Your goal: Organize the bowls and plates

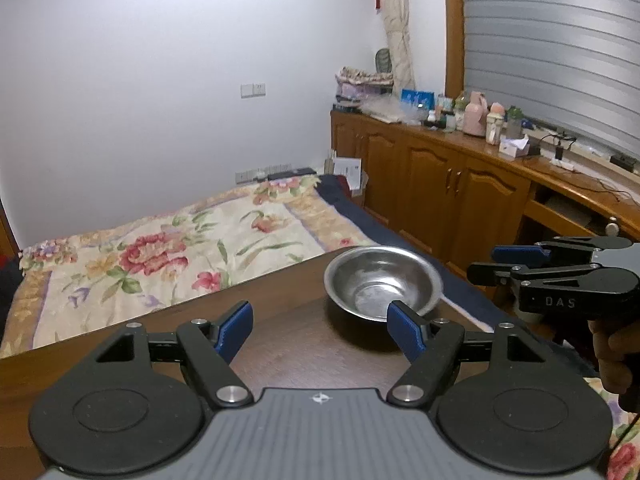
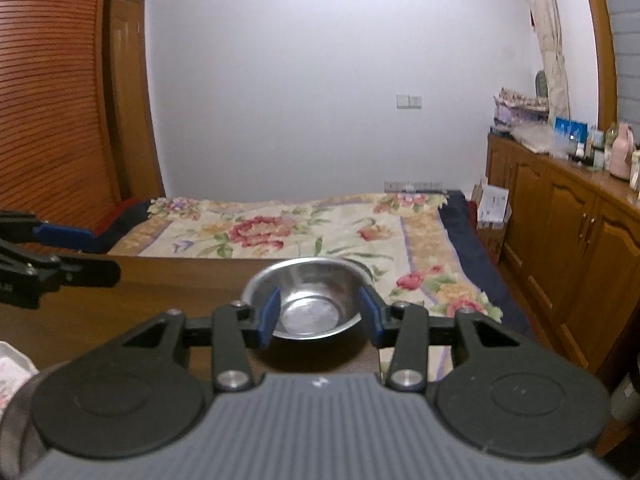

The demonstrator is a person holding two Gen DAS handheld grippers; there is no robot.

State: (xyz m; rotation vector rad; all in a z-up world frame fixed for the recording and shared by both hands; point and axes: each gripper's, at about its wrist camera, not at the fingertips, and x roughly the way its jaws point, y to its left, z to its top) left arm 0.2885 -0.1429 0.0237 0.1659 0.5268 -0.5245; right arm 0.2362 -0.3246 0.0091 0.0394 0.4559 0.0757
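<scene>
A steel bowl [image 1: 382,282] stands upright on the brown wooden table [image 1: 280,344] near its far right corner. It also shows in the right wrist view [image 2: 308,298]. My left gripper [image 1: 320,330] is open and empty, just left of and short of the bowl. My right gripper [image 2: 320,312] is open, its blue pads either side of the bowl's near part, not touching as far as I can tell. The right gripper [image 1: 520,262] shows side-on in the left wrist view. The left gripper [image 2: 76,252] shows at the left edge of the right wrist view.
A bed with a floral blanket [image 1: 180,240] lies beyond the table. A wooden cabinet [image 1: 460,184] with bottles and clutter runs along the right. A white patterned dish [image 2: 12,368] shows at the lower left of the right wrist view. A wooden wardrobe [image 2: 52,100] stands at left.
</scene>
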